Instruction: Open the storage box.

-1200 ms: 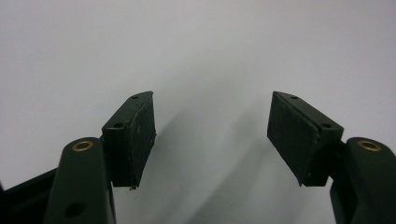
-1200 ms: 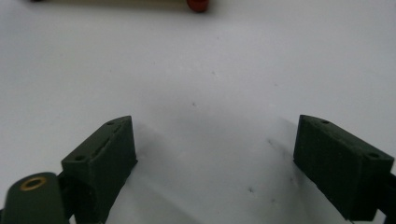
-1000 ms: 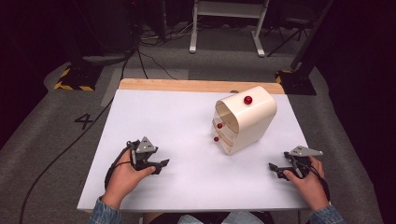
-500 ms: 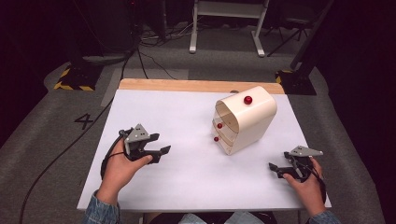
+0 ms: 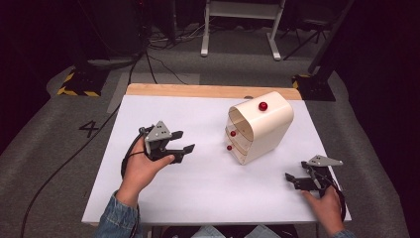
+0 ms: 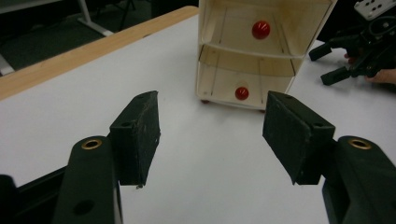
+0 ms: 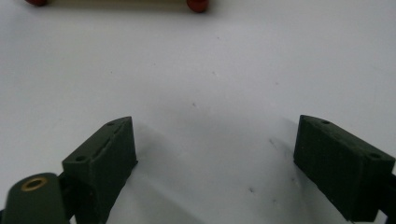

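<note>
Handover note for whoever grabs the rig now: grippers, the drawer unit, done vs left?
Left hand-held gripper: jaws open, holding nothing, off the table and aimed at the drawer unit.
Right hand-held gripper: jaws open, holding nothing, low at the table's near right edge.
Drawer unit: upright right of centre, apart from both grippers, front toward the left gripper. Both drawers with red knobs look closed.
Done: nothing visible on the unit.
Left: probably grip a knob and work a drawer; the left gripper looks better placed.

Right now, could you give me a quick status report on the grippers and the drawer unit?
Left gripper open, aimed at drawer unit. Right gripper open, low on table. Drawers shut; path clear.
</note>
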The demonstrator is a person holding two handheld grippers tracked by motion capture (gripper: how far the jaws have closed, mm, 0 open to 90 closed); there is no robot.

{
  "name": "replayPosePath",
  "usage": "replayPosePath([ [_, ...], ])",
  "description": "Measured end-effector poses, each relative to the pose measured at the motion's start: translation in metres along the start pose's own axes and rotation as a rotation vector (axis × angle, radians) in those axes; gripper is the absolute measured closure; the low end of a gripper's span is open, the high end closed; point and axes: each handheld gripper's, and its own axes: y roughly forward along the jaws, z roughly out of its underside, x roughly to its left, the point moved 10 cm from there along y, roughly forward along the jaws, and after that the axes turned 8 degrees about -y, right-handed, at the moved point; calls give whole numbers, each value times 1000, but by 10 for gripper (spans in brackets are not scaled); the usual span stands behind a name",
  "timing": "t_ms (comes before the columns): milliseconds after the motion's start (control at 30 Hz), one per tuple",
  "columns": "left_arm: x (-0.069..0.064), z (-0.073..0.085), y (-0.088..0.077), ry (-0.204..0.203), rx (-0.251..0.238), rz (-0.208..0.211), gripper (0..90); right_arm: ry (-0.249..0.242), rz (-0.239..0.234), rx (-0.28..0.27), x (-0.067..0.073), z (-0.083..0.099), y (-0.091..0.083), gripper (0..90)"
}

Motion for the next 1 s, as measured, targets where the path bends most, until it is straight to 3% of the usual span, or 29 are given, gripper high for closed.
replayPosePath([
  [200,-9,-18,16,22,-31,32,369,-2,2,1,0,0,0,132],
  [500,-19,-18,57,49,-27,78,380,2,-4,-1,0,0,0,133],
  [700,-21,-8,87,69,-34,103,381,1,-3,0,0,0,0,133],
  [1000,-30,18,124,81,27,143,388,0,-3,-1,0,0,0,133],
])
